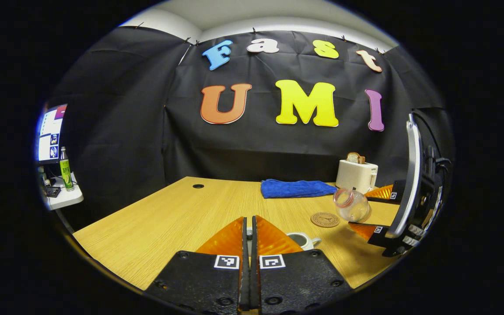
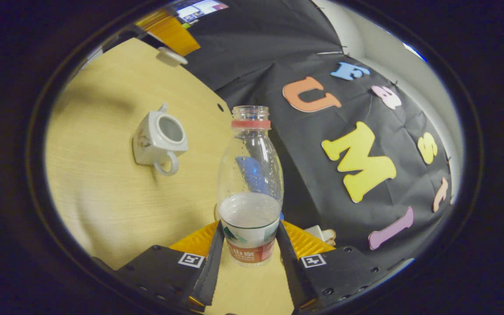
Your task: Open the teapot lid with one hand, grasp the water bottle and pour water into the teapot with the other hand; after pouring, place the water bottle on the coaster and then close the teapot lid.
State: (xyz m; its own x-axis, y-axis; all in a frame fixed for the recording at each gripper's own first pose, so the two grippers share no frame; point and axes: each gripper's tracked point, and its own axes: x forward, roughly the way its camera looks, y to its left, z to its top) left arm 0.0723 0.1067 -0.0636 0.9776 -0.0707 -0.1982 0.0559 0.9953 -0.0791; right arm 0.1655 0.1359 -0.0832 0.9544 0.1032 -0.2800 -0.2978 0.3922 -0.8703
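Low in the right gripper view, the right gripper pinches the water bottle, uncapped and part full; at upper left the lidless teapot sits on the table; the left gripper, jaws nearly together, grips something small; the coaster lies right of centre.

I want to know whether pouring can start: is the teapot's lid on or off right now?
Off. In the right gripper view the teapot on the table shows an open round mouth with nothing covering it.
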